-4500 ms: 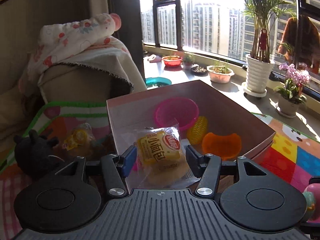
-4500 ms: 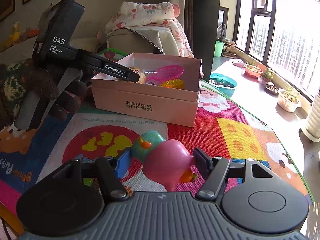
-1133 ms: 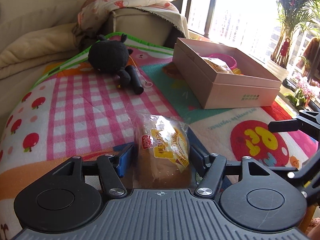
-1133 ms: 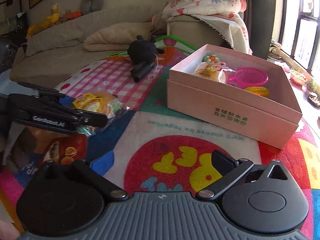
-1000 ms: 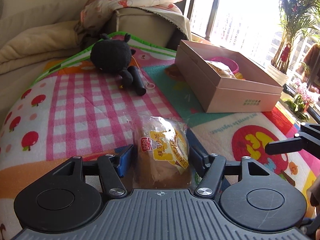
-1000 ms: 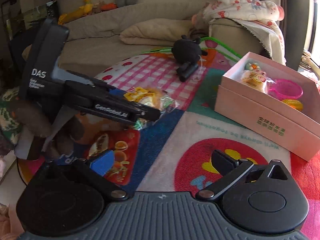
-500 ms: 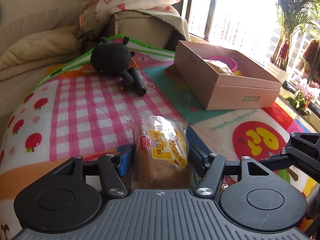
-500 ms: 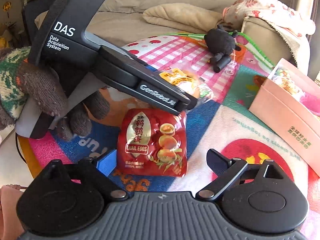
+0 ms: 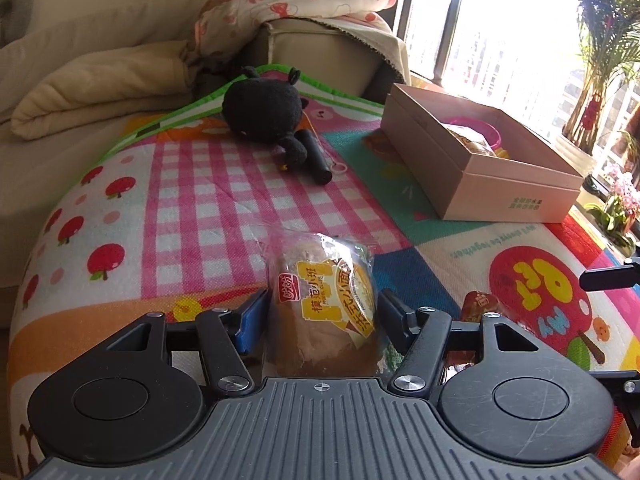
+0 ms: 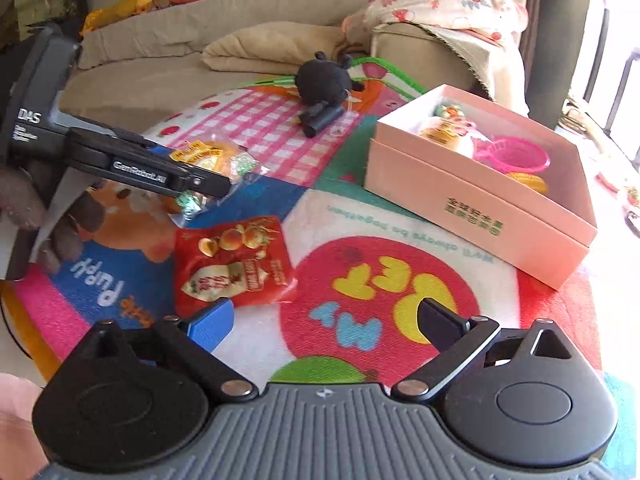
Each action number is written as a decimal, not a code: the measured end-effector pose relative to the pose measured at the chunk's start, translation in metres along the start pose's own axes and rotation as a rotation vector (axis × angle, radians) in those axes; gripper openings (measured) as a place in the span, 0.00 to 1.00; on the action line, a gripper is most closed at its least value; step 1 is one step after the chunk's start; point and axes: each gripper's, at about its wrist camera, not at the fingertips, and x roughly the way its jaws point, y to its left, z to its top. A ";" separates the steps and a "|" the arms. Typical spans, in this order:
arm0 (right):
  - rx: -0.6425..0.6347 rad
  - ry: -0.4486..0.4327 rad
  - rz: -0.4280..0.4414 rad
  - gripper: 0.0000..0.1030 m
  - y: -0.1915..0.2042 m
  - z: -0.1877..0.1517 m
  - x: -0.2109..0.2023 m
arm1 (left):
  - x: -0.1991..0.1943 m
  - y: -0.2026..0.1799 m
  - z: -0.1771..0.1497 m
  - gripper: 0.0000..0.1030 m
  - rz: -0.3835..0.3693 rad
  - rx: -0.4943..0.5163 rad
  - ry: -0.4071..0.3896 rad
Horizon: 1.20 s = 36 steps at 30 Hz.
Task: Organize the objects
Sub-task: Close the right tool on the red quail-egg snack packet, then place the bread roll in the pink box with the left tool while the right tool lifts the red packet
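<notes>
My left gripper (image 9: 320,312) is shut on a packaged bread bun (image 9: 326,300) and holds it above the play mat; it shows from the side in the right wrist view (image 10: 208,184) with the bun (image 10: 212,156). My right gripper (image 10: 324,316) is open and empty, just above the mat. A red snack pouch (image 10: 234,264) lies flat on the mat ahead and left of the right gripper. The open pink box (image 10: 480,196) holds a bun, a pink strainer and yellow toys; it also shows in the left wrist view (image 9: 480,168).
A black plush toy (image 9: 264,114) with a black cylinder (image 9: 316,156) lies at the mat's far side. A sofa with blankets (image 10: 256,52) stands behind. Plants and a window (image 9: 600,80) are at the right.
My right gripper has swung right and pulled back, so the red pouch now sits further ahead and to its left. My left gripper still holds the bun, almost still.
</notes>
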 end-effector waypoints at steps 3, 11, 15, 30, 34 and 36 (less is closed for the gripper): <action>-0.064 -0.019 0.054 1.00 0.025 0.011 0.009 | -0.003 0.003 -0.002 0.65 0.010 0.007 0.002; -0.162 0.015 0.061 0.76 0.059 0.025 0.039 | -0.008 -0.002 -0.007 0.64 0.028 0.044 -0.008; -0.166 -0.017 0.008 0.76 0.048 0.018 0.018 | -0.010 -0.007 -0.010 0.63 0.037 0.062 -0.012; 0.162 -0.170 -0.257 0.76 -0.059 -0.035 -0.075 | -0.030 -0.103 0.028 0.54 -0.172 0.171 -0.125; 0.206 -0.207 -0.270 0.76 -0.070 -0.041 -0.076 | -0.023 -0.136 0.081 0.54 -0.229 0.159 -0.215; 0.222 -0.209 -0.261 0.76 -0.074 -0.045 -0.073 | -0.004 -0.153 0.105 0.54 -0.263 0.145 -0.237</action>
